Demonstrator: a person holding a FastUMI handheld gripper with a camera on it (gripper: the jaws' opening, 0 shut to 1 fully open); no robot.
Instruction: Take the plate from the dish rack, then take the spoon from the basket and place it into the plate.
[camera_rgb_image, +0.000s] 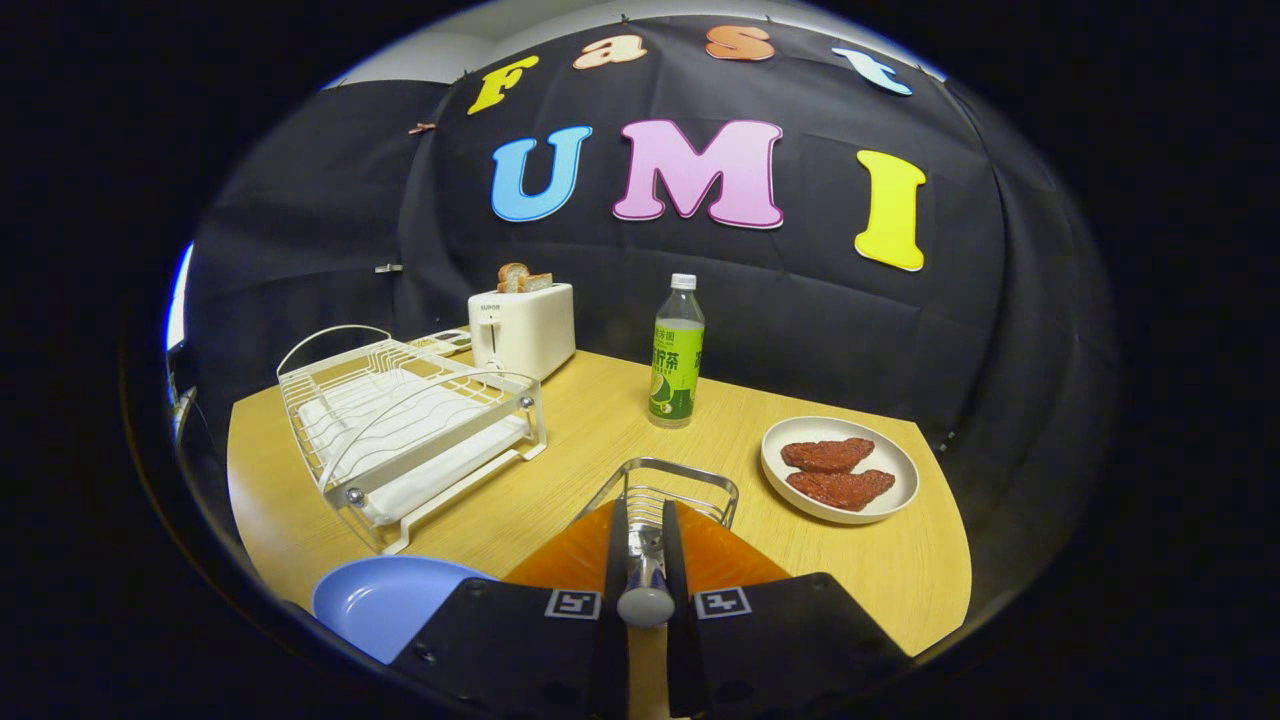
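Gripper (645, 560) clamped on spoon (645, 590) handle over basket (665, 490), plate (385, 600) just left of the 2 fingers; risk: thin grip may let spoon swivel and miss plate.

Rides on the hand-held gripper (645, 560), low and close above the pale wooden surface (590, 430). Faces forward along the fingers toward the black cloth booth wall (800, 300), white wire dish rack (400, 420) ahead.

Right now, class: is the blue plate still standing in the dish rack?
No: the blue plate lies flat on the table, in front of the dish rack.
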